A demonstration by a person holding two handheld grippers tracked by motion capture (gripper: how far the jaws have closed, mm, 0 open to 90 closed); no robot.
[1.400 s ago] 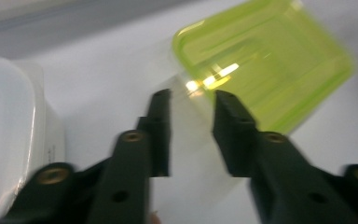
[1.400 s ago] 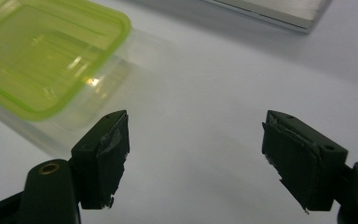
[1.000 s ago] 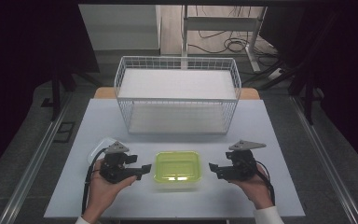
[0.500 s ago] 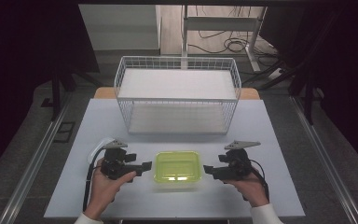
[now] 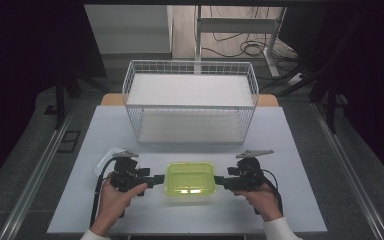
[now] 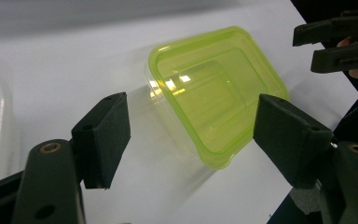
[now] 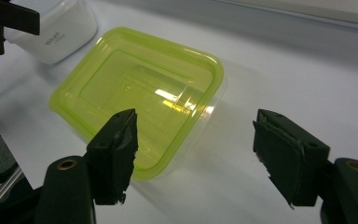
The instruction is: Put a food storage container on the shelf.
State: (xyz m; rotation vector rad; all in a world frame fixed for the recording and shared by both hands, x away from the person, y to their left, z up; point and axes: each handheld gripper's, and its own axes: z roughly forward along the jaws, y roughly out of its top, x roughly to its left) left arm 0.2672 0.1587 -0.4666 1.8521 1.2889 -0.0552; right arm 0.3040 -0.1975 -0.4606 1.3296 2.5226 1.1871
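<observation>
1. We find the green-lidded box point(image 5: 190, 178) standing on the table point(image 5: 290, 145) near the middle of its near edge, well clear of the wire basket point(image 5: 190, 100) that stands at the far edge.
2. The left gripper point(image 5: 157, 178) sits just beside the box's left side with its jaws spread; in the left gripper view nothing lies between the pads point(image 6: 105, 135), and the box's near corner stands just ahead of them.
3. The right gripper point(image 5: 219, 181) sits just beside the box's right side. Its jaws have just been closing a little yet stand wide apart; in the right gripper view the left pad point(image 7: 116, 149) overlaps the lid's rim, but we cannot tell that it touches, and nothing is pinched.
4. We judge the step in hand to be a two-sided grasp of the box.
5. To do it well, we advise bringing both grippers in level, so that each takes the lid's rim or the wall under it squarely.
6. We advise closing both sides together; a one-sided push is likely to slide the light box along the table.
7. We note a white tub point(image 5: 105, 161) at the table's near left, just behind the left gripper; the hand and its cable should stay off it.
</observation>
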